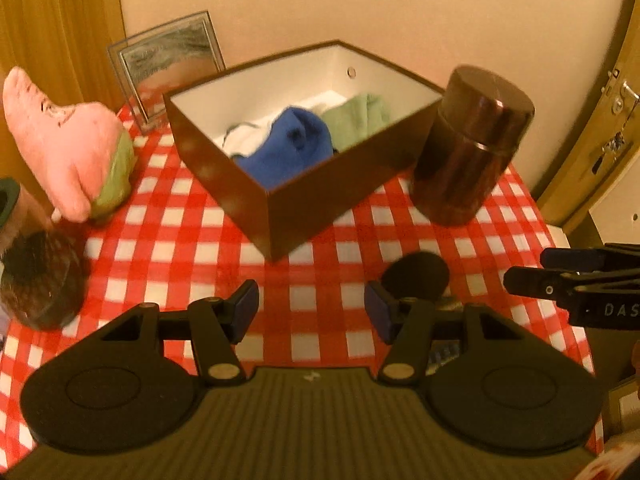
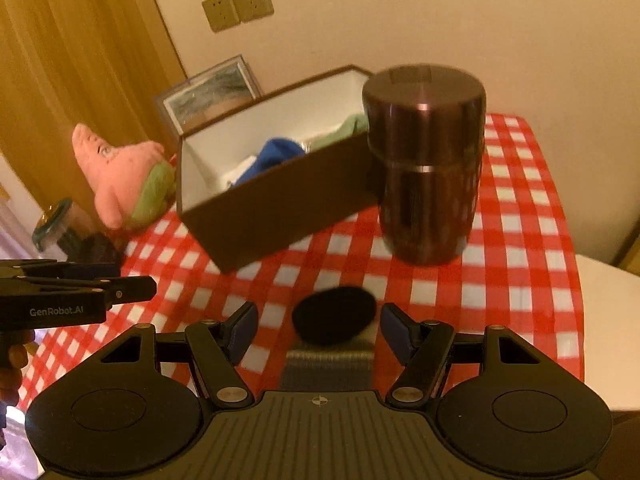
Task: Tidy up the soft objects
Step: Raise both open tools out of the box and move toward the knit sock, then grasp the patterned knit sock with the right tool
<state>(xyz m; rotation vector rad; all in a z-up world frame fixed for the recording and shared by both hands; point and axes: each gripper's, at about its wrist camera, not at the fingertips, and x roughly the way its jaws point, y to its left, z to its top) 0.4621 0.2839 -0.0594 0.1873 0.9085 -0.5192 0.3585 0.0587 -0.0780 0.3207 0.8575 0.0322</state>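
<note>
Both grippers, left (image 1: 311,307) and right (image 2: 319,333), were held half open, empty; cloths (image 1: 288,148) were boxed (image 1: 224,184), while plush (image 1: 68,140) and black pad (image 2: 334,315) remained out.

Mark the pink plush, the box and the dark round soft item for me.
pink plush (image 1: 60,140), left wrist view, on its pink body.
box (image 1: 224,168), left wrist view, on its brown outer side wall.
dark round soft item (image 2: 334,314), right wrist view, on its top middle.

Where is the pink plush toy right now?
The pink plush toy lies at the left edge of the checked tablecloth in both wrist views, left of the brown box, near the picture frame.
</note>
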